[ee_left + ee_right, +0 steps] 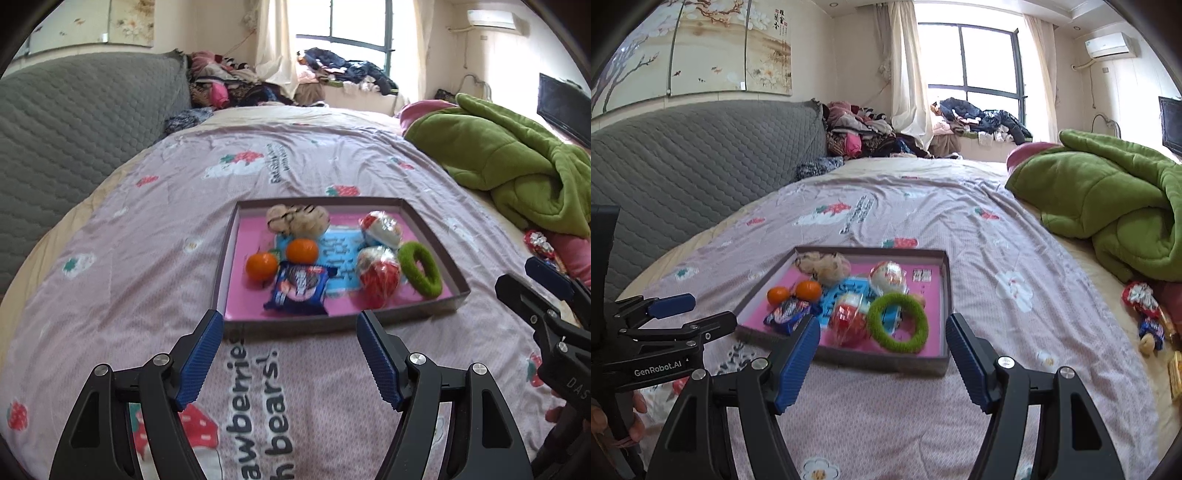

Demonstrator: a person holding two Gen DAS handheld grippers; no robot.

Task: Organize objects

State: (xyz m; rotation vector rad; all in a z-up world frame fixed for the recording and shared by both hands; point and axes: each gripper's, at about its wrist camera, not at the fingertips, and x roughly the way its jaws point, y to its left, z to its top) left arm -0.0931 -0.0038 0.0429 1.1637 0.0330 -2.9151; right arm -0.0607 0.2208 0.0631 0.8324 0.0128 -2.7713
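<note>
Left gripper (pixel 290 356), black two-finger tongs with ribbed blue pads: jaws stand wide apart and hold nothing, poised above the pink strawberry-print bedsheet (pixel 129 258) just short of the near wall of the shallow grey cardboard tray with a pink floor (pixel 424 229). The tray gathers the sorted items: two round orange tangerines (pixel 261 266), a blue foil biscuit packet (pixel 301 287), two red-and-white wrapped egg-shaped sweets (pixel 380 273), a fuzzy green ring (pixel 421 269) and a beige plush toy (pixel 297 219). The low walls probably serve to keep round items from rolling off the soft bed. The right gripper (pixel 546 295) shows at the right edge.

Right wrist view. Right gripper (pixel 882 356), of the same build: jaws likewise wide and empty, the tray's near right corner between them in the picture, not touched. Unsorted wrapped snacks (pixel 1145 310) lie at the bed's right margin, below a crumpled green quilted blanket (pixel 1108 206), well apart from the tray; these are judged the remaining work. Open sheet lies between tray and snacks, giving free passage; the blanket's overhang and the bed edge bound the reach there.
</note>
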